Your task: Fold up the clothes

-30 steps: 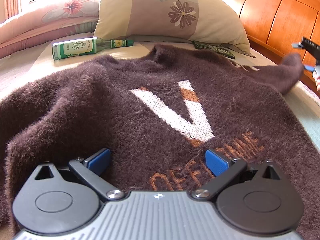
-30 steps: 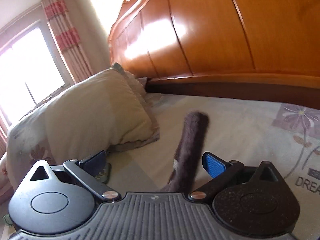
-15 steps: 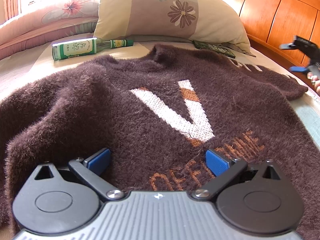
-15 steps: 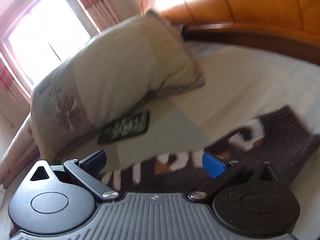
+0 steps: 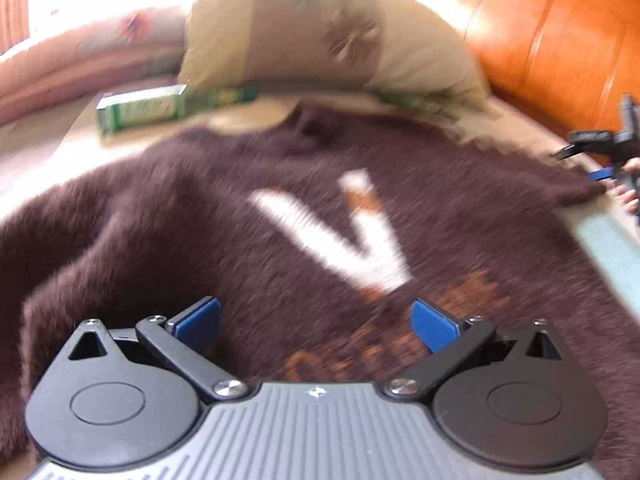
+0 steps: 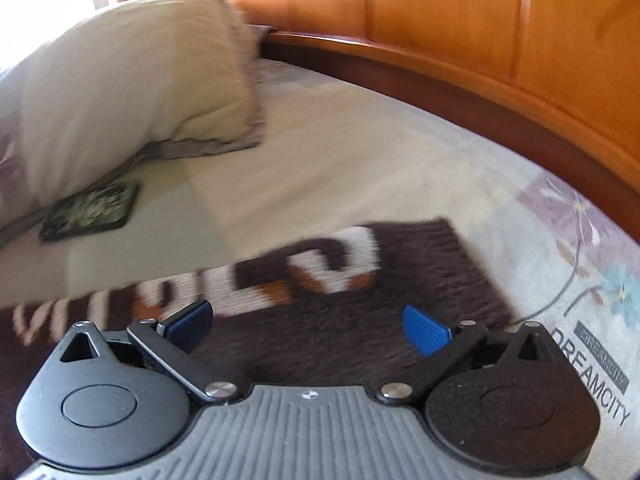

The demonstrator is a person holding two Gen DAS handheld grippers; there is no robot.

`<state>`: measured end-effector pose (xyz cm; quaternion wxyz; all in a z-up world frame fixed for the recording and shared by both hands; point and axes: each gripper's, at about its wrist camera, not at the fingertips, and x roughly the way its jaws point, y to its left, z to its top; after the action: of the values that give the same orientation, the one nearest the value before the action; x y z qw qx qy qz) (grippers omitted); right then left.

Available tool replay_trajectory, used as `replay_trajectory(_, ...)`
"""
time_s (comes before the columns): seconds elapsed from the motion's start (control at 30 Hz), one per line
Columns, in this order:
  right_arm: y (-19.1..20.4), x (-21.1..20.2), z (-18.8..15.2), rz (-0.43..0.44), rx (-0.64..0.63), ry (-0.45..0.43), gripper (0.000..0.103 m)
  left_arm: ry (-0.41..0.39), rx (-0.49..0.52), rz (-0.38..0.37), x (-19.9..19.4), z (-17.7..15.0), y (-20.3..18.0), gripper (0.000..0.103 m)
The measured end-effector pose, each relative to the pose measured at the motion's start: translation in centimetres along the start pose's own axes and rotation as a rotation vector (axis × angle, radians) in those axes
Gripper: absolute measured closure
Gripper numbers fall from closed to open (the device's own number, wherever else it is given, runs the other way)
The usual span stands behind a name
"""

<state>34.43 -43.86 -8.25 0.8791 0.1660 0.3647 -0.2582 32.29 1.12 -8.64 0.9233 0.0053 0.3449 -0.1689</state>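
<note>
Motion blur smears the brown sweater (image 5: 280,240), its near hem hidden behind the left hand-held gripper (image 5: 316,320), which like the right hand-held gripper (image 6: 308,324) is spread apart and empty.

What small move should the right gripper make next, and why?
Probably lower the right gripper onto the sleeve near its cuff and close. Its jaws are open with nothing held, and the brown sweater lies spread flat on the bed, unfolded.

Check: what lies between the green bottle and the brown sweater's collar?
Only bare bedsheet separates the green bottle from the sweater collar, seen in the left wrist view.
</note>
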Motion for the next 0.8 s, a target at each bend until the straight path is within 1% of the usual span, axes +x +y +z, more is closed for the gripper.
replay_trajectory(0.03, 1.5, -0.4, 0.0, 0.036, -0.033, 0.009, 0.0, -0.015, 0.007, -0.029, -0.4, 0.1, -0.2, 0.002)
replay_trajectory(0.07, 2.9, -0.7, 0.0, 0.072, -0.065, 0.02, 0.0, -0.012, 0.012, -0.052, -0.5, 0.2, -0.4, 0.002)
replay_trajectory(0.13, 5.3, -0.3, -0.4, 0.134, -0.113, 0.061, 0.0, 0.016, 0.031, -0.074, 0.0, 0.0, -0.7, 0.002)
replay_trajectory(0.17, 6.7, 0.1, -0.8, 0.148, -0.144, 0.071, 0.0, 0.033, 0.039, -0.075, 0.2, -0.1, -0.8, 0.002)
replay_trajectory(0.23, 8.7, 1.0, -1.7, 0.107, -0.21, 0.068, 0.0, 0.066, 0.054, -0.074, 0.8, -0.4, -0.9, 0.002)
replay_trajectory(0.27, 8.9, 1.7, -2.1, 0.082, -0.232, 0.063, 0.0, 0.083, 0.062, -0.074, 1.1, -0.5, -0.9, 0.002)
replay_trajectory(0.33, 7.4, 2.7, -2.5, 0.089, -0.214, 0.058, 0.0, 0.087, 0.073, -0.084, 0.9, -0.6, -0.9, 0.002)
replay_trajectory(0.37, 6.2, 2.5, -2.4, 0.105, -0.195, 0.032, 0.0, 0.091, 0.069, -0.086, 1.0, -0.7, -0.9, 0.002)
replay_trajectory(0.4, 5.3, 2.5, -2.1, 0.072, -0.186, 0.031, 0.0, 0.095, 0.065, -0.087, 1.0, -0.7, -0.8, 0.002)
replay_trajectory(0.5, 3.5, 1.8, -1.0, -0.015, -0.171, 0.073, 0.0, 0.103, 0.064, -0.081, 0.9, -0.7, -1.0, 0.002)
replay_trajectory(0.6, 4.4, -0.7, -0.5, -0.046, -0.172, 0.082, 0.0, 0.109, 0.068, -0.068, 0.7, -0.7, -1.0, 0.002)
replay_trajectory(0.67, 6.2, -3.2, -0.9, 0.066, -0.183, 0.074, 0.0, 0.113, 0.067, -0.058, 0.5, -0.8, -0.7, 0.002)
replay_trajectory(0.7, 7.5, -4.2, -1.1, 0.109, -0.198, 0.08, 0.0, 0.116, 0.066, -0.053, 0.4, -0.9, -0.6, 0.002)
replay_trajectory(0.8, 12.8, -6.9, -1.9, 0.228, -0.298, 0.107, 0.0, 0.123, 0.065, -0.037, 0.0, -1.0, -0.1, 0.002)
